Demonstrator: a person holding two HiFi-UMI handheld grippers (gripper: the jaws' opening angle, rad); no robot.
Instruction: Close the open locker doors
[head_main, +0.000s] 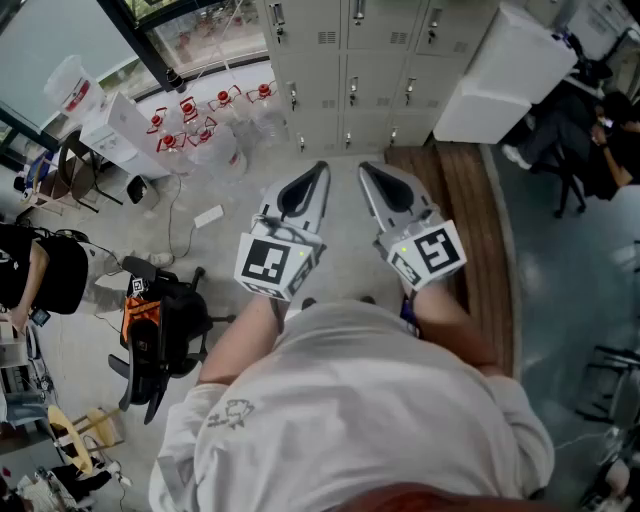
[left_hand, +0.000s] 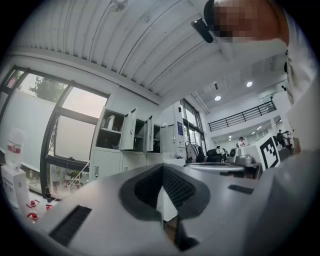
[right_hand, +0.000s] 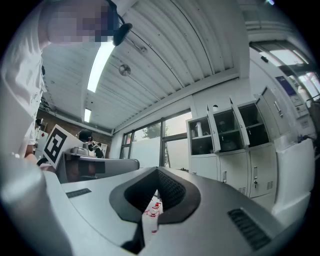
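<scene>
A bank of grey lockers (head_main: 350, 70) stands ahead across the floor; only its lower doors show in the head view, and they are closed. In the left gripper view, upper locker doors (left_hand: 131, 131) stand open above closed lower ones. The right gripper view shows the same open doors (right_hand: 235, 125), with shelves and a few items behind them. My left gripper (head_main: 320, 170) (left_hand: 161, 169) and right gripper (head_main: 364, 170) (right_hand: 157, 172) are side by side in front of me, pointing at the lockers from well short of them. Both are shut on nothing.
Clear water jugs with red caps (head_main: 205, 130) are clustered on the floor to the left of the lockers. A black and orange chair (head_main: 155, 330) stands at my left. A large white box (head_main: 505, 75) sits by a wooden platform (head_main: 460, 200) on the right. Seated people (head_main: 600, 130) are at far right.
</scene>
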